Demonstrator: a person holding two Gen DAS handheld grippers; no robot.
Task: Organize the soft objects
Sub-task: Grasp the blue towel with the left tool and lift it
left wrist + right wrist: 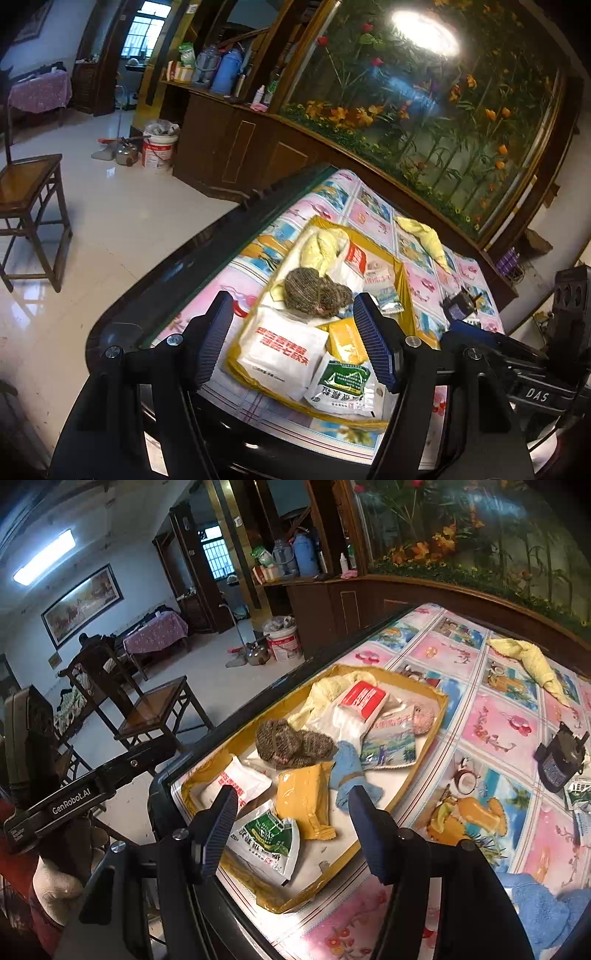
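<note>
My right gripper [291, 825] hung spread and empty over the yellow tray [439, 701], where a crumpled blue cloth [347, 771] lay beside an orange packet [303, 797].

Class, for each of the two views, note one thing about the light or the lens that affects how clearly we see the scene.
Left wrist view: a white glare patch burns out part of the flower mural, and the fisheye bows the table edge. Right wrist view: the ceiling light is overexposed, the corners go black, and the tray looks stretched.
</note>
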